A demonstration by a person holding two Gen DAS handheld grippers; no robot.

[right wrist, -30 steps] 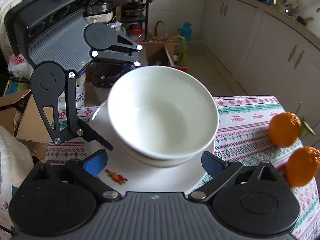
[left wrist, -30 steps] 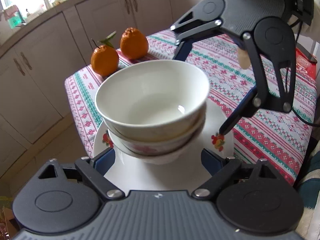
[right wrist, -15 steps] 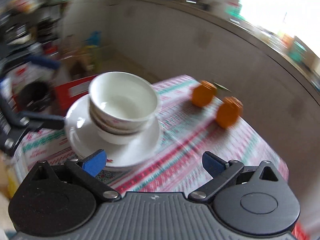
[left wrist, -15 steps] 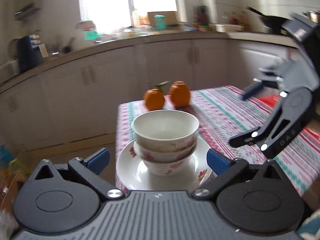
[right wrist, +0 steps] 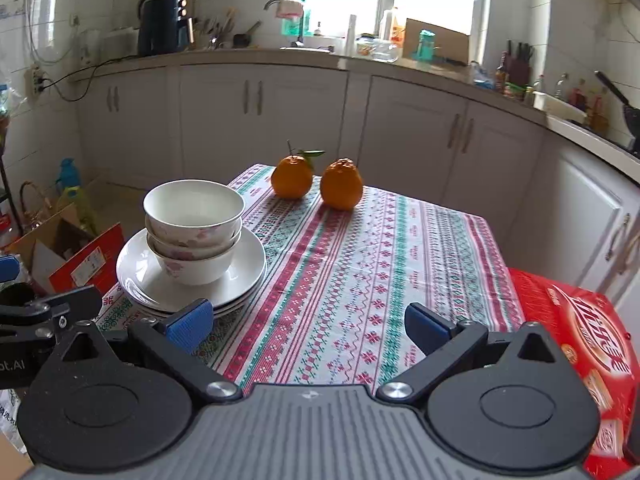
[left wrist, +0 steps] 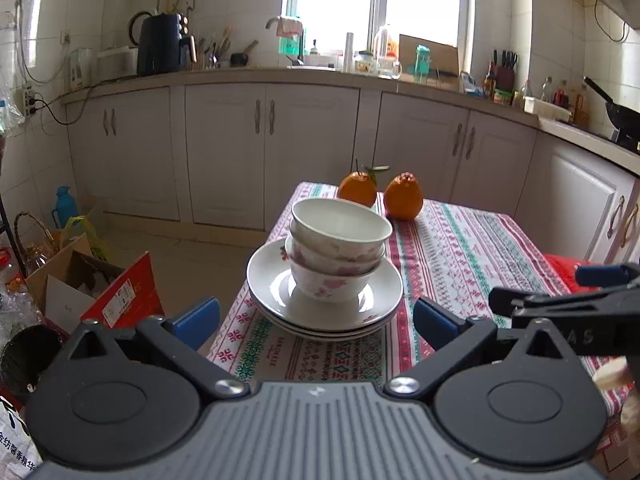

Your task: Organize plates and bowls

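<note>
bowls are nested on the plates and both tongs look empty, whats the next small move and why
Probably just ease both hands back and stop. The three bowls sit nested on the stacked plates near the table's corner, the left tongs and right tongs are open with nothing between them, and only two oranges remain on the tablecloth.

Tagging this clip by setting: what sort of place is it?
A home kitchen, most likely: white cabinets under a countertop with a sink tap by the window, knives and a wok on the right, and stacked bowls on a clothed table.
</note>
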